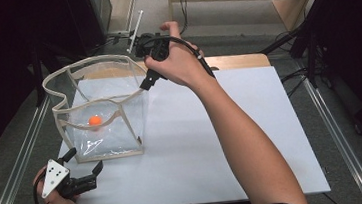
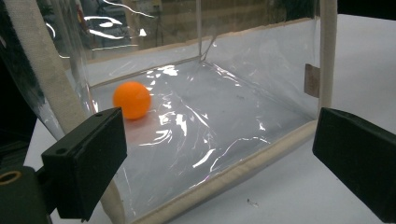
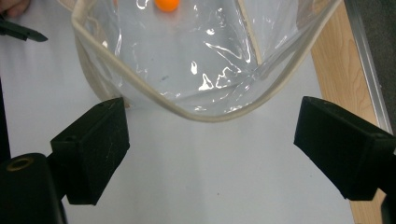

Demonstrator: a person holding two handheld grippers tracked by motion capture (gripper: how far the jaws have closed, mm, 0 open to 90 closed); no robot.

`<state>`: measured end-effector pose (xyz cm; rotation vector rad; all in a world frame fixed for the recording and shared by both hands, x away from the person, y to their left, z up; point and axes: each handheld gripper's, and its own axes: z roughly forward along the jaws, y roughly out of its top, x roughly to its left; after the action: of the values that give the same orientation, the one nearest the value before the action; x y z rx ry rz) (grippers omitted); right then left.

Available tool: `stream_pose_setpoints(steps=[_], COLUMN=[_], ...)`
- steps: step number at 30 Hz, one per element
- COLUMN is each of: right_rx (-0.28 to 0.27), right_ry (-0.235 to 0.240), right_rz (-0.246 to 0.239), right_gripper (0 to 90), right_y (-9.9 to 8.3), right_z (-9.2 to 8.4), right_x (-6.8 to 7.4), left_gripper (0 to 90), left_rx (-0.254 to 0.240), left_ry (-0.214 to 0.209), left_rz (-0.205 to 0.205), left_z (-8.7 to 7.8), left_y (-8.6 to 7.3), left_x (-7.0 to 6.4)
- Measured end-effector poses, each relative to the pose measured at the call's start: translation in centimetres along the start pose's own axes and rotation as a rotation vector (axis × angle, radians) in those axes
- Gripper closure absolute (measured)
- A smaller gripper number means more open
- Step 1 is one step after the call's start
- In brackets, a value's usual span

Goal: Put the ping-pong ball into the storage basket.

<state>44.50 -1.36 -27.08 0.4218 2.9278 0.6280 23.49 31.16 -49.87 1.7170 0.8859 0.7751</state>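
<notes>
A clear plastic bag [image 1: 102,109] with cream fabric edging stands open on the white table [image 1: 213,144], left of centre in the high view. Its rim is wavy and sags on the near side. An orange ball [image 1: 94,121] lies on the floor of the bag, toward its left wall. In the left gripper view the ball [image 2: 132,100] sits left of centre, on the crinkled plastic floor, behind the bag's near bottom edge. In the right gripper view the ball [image 3: 167,4] shows at the top edge, seen from above through the bag's mouth.

The right gripper [image 1: 146,82] is held above the bag's far right corner, upper centre of the high view, pointing down toward the rim. Its jaws stand spread wide with nothing between the pads; the rim of the bag [image 3: 205,116] curves between and beyond them, clear of both, as far as can be told.

The left gripper [image 1: 85,161] rests low at the lower left of the high view, just beside the bag's near bottom corner. Its jaws are spread wide too. In its own view the bag's lower edge [image 2: 243,168] runs between them without either pad pressing on it.

A strip of bare wood [image 3: 345,93] borders the table at the right of the right gripper view.
</notes>
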Motion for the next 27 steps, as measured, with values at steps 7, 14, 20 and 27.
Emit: stream_pose_setpoints(steps=[7, 14, 20, 27], right_rx=[0.007, 0.016, 0.023, 0.022], right_ry=[-0.006, 0.001, 0.008, 0.017], right_rz=[0.011, 0.027, 0.036, 0.033], right_gripper=[0.0, 0.0, 0.0, 0.0], right_y=[-1.5, -2.9, -4.0, -5.0], right_z=[0.3, 1.2, 1.9, 2.8], right_x=[0.1, 0.2, 0.3, 0.7], left_gripper=[3.6, 3.6, 3.6, 3.6], left_rx=[-0.001, 0.0, -0.001, 0.001], left_ry=[0.0, 0.0, 0.0, 0.0], left_rz=[-0.003, -0.003, -0.003, -0.003], left_z=[0.0, 0.0, 0.0, 0.0], left_y=[0.0, 0.0, 0.0, 0.0], left_x=[0.0, -0.1, 0.0, 0.0])
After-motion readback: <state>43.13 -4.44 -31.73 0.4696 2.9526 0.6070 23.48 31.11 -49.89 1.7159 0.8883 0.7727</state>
